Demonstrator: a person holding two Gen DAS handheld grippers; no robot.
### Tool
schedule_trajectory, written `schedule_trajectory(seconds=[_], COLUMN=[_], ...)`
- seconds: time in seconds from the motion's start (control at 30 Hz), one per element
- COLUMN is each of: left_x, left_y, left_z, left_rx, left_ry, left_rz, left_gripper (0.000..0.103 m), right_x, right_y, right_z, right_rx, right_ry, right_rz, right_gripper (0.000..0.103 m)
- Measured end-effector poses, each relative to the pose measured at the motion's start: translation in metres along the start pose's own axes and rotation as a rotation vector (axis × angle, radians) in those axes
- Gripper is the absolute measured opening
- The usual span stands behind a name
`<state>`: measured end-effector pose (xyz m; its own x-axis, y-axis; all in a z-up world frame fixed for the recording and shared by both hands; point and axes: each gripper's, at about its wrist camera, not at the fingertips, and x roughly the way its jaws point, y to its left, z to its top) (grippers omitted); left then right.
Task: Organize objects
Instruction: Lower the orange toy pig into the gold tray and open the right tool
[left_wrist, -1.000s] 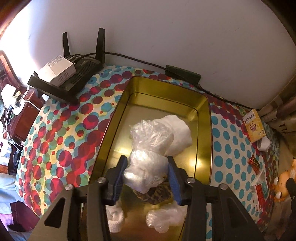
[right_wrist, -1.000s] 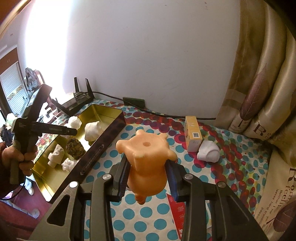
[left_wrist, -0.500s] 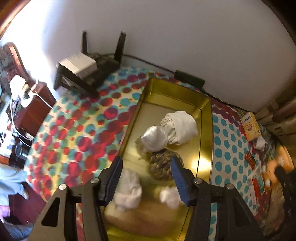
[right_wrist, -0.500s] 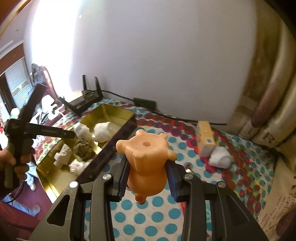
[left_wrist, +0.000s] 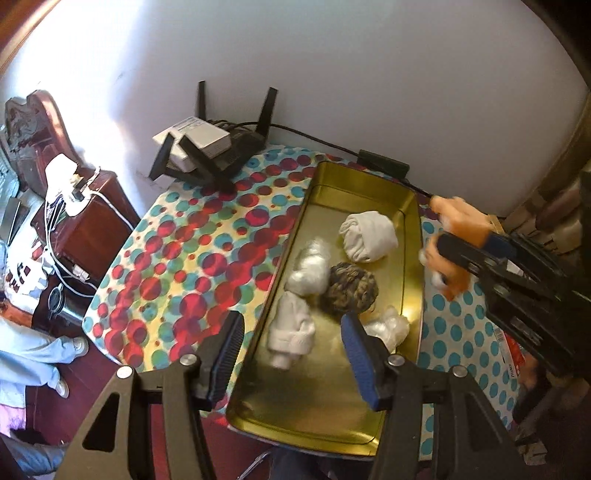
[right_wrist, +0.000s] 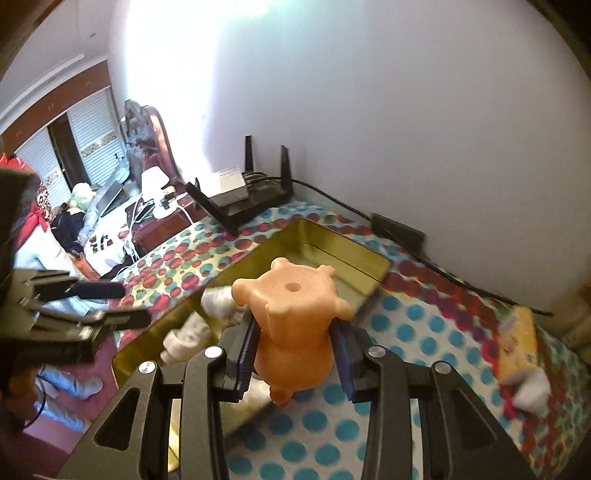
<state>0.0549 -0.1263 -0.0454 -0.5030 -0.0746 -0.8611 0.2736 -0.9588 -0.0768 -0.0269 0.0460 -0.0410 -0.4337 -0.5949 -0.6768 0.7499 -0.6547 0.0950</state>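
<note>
A gold metal tray (left_wrist: 321, 417) lies on the dotted tablecloth and holds several white bundles (left_wrist: 367, 236) and a dark knitted ball (left_wrist: 349, 290). My left gripper (left_wrist: 291, 354) is open and empty, raised above the tray's near end. My right gripper (right_wrist: 295, 349) is shut on an orange toy figure (right_wrist: 291, 325), held upside down above the tray's right edge (right_wrist: 373, 295). In the left wrist view the orange toy (left_wrist: 452, 240) and the right gripper (left_wrist: 439, 251) show at the right of the tray.
A black router (left_wrist: 221, 155) with a white box on it stands at the back by the wall. A yellow carton (right_wrist: 517, 339) and a white bundle (right_wrist: 532, 391) lie at the right. A wooden side table (left_wrist: 85, 229) with cables stands left of the table.
My left gripper let go of the plastic-wrapped bundle in the tray, opened and drew back and up. My right gripper carried the orange toy left, up to the tray.
</note>
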Motion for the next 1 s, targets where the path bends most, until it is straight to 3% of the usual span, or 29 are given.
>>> schedule_trajectory(seconds=[0.37,0.87,0.93,1.0], left_x=[-0.008,-0.007,-0.008,-0.009], left_y=[0.019,0.023,0.02,0.017], left_z=[-0.008,-0.01,-0.009,-0.007], left_rx=[-0.032,-0.045,-0.042,-0.037], left_ry=[-0.02,-0.015,-0.02,-0.024], left_rz=[0.042,0.054,0.049,0.046], left_gripper=[0.056,0.056,0.056,0.056], right_x=[0.071,0.091,0.09,0.083], right_y=[0.012,0.012,0.01,0.007], right_z=[0.01,0.006,0.006,0.006], right_rx=[-0.039,-0.04,-0.029,-0.006], right_ry=[0.118,0.178,0.178,0.168], right_rz=[-0.011,-0.038,-0.046,-0.055], right_gripper=[0.035,0.038,0.048,0.076])
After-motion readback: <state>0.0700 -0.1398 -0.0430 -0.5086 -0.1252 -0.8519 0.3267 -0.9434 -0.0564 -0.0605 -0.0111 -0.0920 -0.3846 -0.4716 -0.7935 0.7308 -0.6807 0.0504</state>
